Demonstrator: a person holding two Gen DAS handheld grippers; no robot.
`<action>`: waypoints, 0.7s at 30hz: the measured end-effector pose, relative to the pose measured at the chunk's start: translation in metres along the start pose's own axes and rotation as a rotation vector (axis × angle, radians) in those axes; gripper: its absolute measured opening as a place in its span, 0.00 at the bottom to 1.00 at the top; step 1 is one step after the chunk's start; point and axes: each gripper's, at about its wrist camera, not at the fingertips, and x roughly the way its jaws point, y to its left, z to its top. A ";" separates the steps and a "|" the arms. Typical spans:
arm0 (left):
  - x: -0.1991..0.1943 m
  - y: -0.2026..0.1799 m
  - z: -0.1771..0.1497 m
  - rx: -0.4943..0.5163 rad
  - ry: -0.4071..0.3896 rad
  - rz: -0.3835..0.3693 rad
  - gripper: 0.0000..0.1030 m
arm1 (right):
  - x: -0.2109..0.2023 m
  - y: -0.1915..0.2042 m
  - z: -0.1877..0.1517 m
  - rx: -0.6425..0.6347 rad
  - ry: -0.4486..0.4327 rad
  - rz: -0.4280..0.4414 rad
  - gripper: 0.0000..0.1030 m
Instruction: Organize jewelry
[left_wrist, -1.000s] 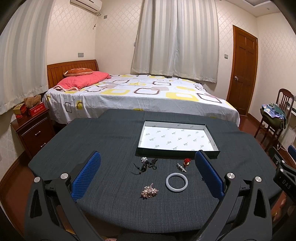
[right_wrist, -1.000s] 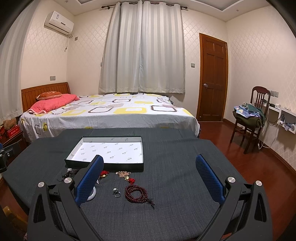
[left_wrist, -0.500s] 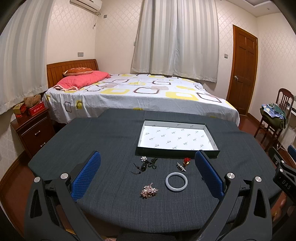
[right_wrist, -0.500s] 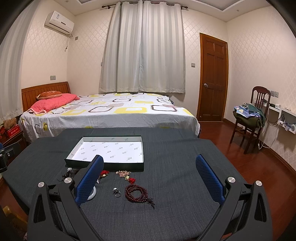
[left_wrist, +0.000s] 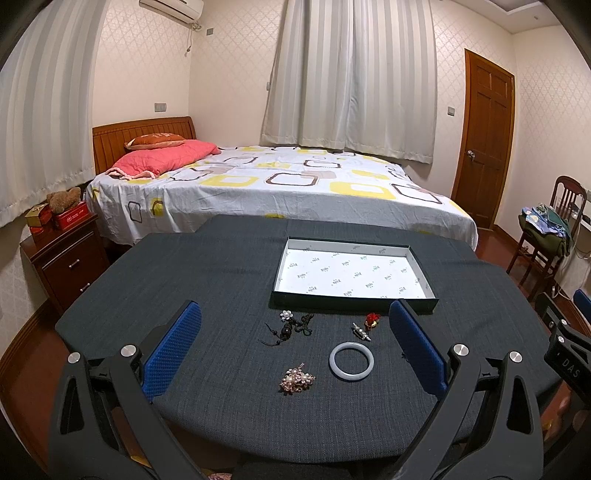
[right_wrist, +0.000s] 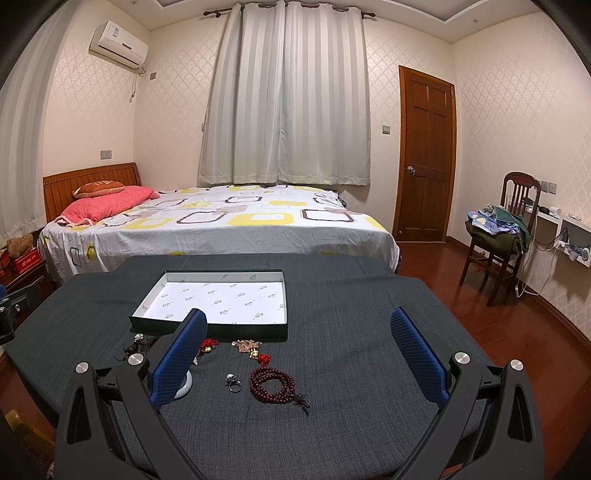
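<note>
A shallow dark box with a white lining (left_wrist: 351, 271) (right_wrist: 221, 299) lies on the dark cloth table, with nothing in it. In front of it lie a white bangle (left_wrist: 351, 361), a pink bead cluster (left_wrist: 296, 379), a black cord piece with a white flower (left_wrist: 291, 326), a silver clip (left_wrist: 361, 331) and a red charm (left_wrist: 372, 319). The right wrist view shows a dark red bead bracelet (right_wrist: 273, 384), a ring (right_wrist: 233, 383) and a beaded charm with red knots (right_wrist: 253, 349). My left gripper (left_wrist: 295, 345) and right gripper (right_wrist: 299, 349) both hang open above the jewelry, holding nothing.
The round table (left_wrist: 207, 280) is covered in dark cloth. Behind it stands a bed (left_wrist: 280, 184). A nightstand (left_wrist: 62, 254) is at the left, a chair with clothes (right_wrist: 498, 229) at the right, beside a wooden door (right_wrist: 424, 155).
</note>
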 end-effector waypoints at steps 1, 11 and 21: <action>0.000 0.000 0.000 0.000 -0.001 0.001 0.96 | 0.000 0.000 0.000 0.000 0.000 -0.001 0.94; 0.000 0.000 0.000 0.000 -0.001 0.000 0.96 | 0.000 0.000 0.000 0.001 -0.001 0.000 0.94; 0.001 0.000 -0.003 0.001 0.006 0.000 0.96 | 0.001 0.001 -0.002 0.001 0.004 0.001 0.94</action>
